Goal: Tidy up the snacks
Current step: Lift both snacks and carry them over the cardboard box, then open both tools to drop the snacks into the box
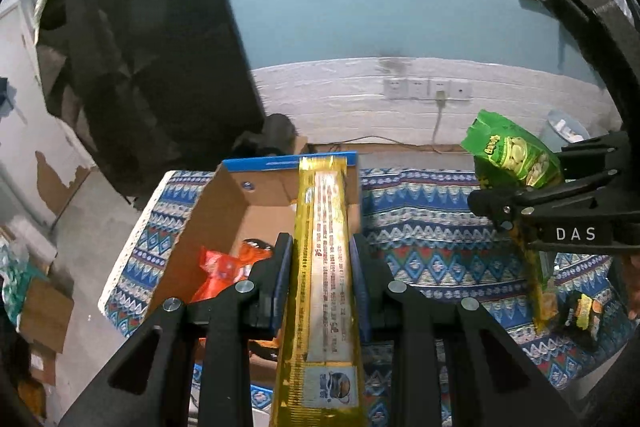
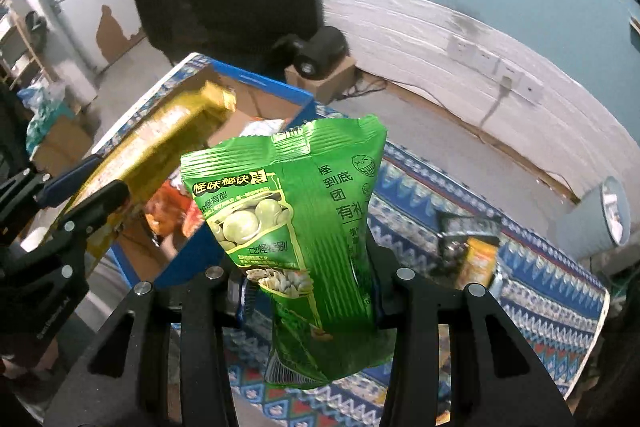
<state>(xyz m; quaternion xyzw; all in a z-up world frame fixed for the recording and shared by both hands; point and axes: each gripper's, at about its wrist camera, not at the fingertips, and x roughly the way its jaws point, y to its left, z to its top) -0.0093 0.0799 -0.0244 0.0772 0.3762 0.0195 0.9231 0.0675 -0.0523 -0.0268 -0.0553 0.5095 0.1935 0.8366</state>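
1. The long yellow packet [image 1: 324, 267] runs up the middle of the left wrist view, from the bottom edge to the far rim of the cardboard box [image 1: 248, 187] at centre. It looks light and fairly stiff along its length, with a glossy film that may slip; I judge a hold across its narrow width, near mid-length, to be the steadiest.
2. The left gripper [image 1: 320, 267] is clamped on that packet, with its blue pads pressed to both long sides and no gap showing.
3. The green snack bag [image 2: 304, 227] fills the centre of the right wrist view, upright, with its crimped top toward the upper middle. It seems light, soft and crinkly, probably puffed with air, so squeezing hard could crush what is inside. The lower body is a fair place to hold it.
4. The right gripper [image 2: 308, 295] is closed on the bag's lower part, with its jaws part-way apart around the bag's bulk.
5. The box stands at left of centre on the patterned cloth [image 2: 520, 267], with an orange packet [image 1: 220, 267] inside. More snacks [image 2: 476, 259] lie on the cloth at right.
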